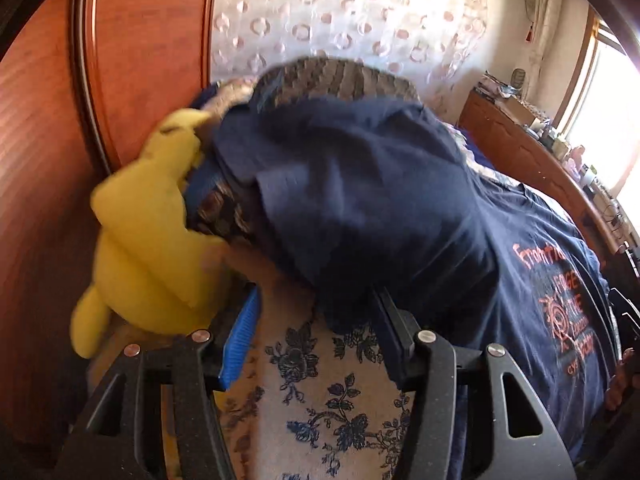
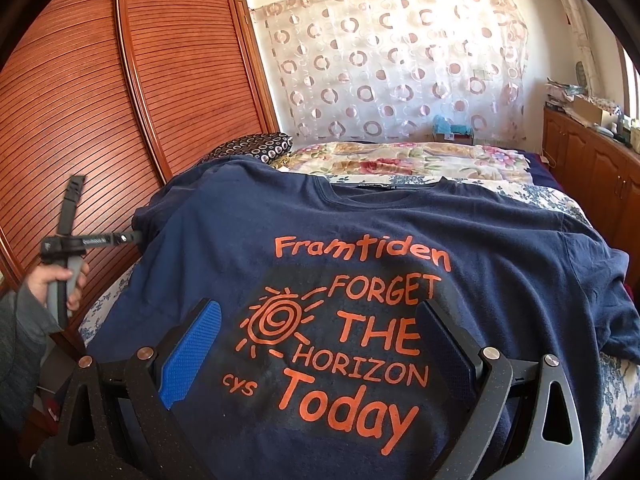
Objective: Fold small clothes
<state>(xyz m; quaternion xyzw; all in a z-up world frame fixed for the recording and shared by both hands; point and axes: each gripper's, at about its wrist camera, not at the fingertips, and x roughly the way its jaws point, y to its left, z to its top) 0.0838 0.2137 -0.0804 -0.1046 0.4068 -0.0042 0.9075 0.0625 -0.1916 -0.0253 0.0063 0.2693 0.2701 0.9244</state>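
Floral bed (image 2: pixel 400 160), navy T-shirt (image 2: pixel 360 240) spread flat, right tool (image 2: pixel 320 360) gaping above print, left tool (image 1: pixel 316 320) wide at sleeve.

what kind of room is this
Almost certainly a home bedroom: a navy printed t-shirt lies spread on a bed with a floral bedspread, beside a slatted wooden wardrobe and a circle-patterned sheer curtain.

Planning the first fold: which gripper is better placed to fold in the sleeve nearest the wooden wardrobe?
Left. The left gripper sits open at that sleeve of the navy blue T-shirt with orange print; the right gripper is open over the chest lettering, away from it.
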